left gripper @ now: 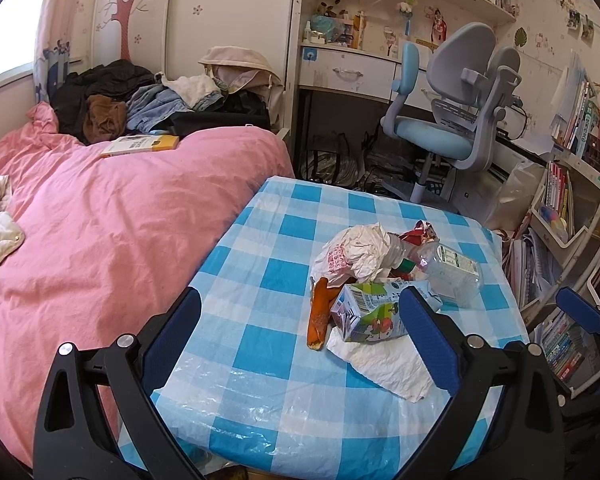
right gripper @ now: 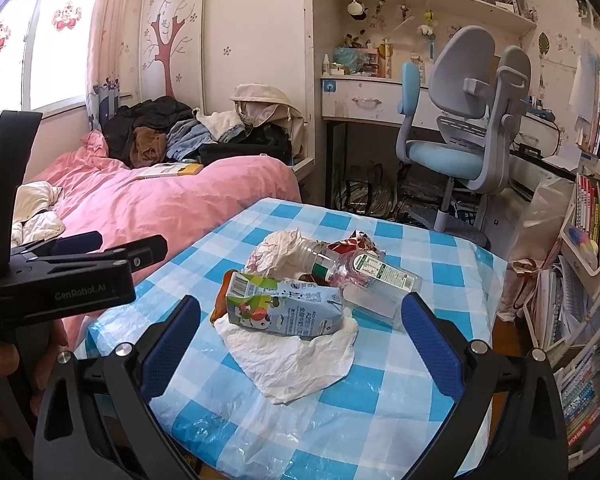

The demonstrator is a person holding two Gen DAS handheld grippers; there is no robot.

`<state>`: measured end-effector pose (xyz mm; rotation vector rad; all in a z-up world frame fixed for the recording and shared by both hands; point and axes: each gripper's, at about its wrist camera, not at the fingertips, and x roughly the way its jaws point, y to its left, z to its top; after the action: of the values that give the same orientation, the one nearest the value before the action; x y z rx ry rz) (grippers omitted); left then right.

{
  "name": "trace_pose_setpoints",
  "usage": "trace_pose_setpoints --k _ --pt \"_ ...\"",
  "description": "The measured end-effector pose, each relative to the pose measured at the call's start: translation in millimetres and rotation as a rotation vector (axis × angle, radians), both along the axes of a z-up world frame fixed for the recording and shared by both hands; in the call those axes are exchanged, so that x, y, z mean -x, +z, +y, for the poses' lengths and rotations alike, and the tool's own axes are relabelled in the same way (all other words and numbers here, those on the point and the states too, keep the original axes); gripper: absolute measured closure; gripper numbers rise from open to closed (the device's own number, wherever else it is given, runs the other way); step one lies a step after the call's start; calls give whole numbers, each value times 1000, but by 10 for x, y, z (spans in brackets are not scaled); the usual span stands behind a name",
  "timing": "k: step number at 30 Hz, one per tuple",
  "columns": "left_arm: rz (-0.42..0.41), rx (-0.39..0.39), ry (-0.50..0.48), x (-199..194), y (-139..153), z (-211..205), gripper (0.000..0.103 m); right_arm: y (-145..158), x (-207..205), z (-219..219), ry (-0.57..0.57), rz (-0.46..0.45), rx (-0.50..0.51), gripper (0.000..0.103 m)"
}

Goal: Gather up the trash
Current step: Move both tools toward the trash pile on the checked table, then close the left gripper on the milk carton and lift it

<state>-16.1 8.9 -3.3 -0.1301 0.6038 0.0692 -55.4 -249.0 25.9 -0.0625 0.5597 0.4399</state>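
Both grippers, left (left gripper: 300, 344) and right (right gripper: 300, 344): wide open, empty. Risk: carton (right gripper: 284, 308) slides on tissue (right gripper: 296, 364); bottle (right gripper: 364, 276) rolls off table (right gripper: 420, 420).

This is a child's bedroom in a home: a bed under a pink duvet (left gripper: 112, 216) is heaped with clothes (left gripper: 140, 96) beside a wardrobe door painted with a tree (right gripper: 168, 48). A study desk (right gripper: 364, 100) with cluttered shelves, a blue-and-grey ergonomic chair (right gripper: 460, 128) and crammed bookshelves (right gripper: 588, 240) fill the rest.

Milk carton (right gripper: 284, 308) on tissue (right gripper: 296, 360) — jaws apart
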Motion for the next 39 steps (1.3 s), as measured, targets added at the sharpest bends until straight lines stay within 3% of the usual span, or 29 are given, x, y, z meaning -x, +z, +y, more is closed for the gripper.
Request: trace_pose_setpoints --k 21,27,34,39 --pt "12 -4 0 -10 -49 10 7 -40 -38 6 12 23 13 6" --pt "48 -16 6 -64 -127 50 7 -85 -85 4 13 37 25 6" --pt "199 33 59 -282 -351 271 7 -468 -325 -8 33 258 86 6" --pt "231 4 41 -353 -414 211 7 -560 -310 53 60 270 121 6"
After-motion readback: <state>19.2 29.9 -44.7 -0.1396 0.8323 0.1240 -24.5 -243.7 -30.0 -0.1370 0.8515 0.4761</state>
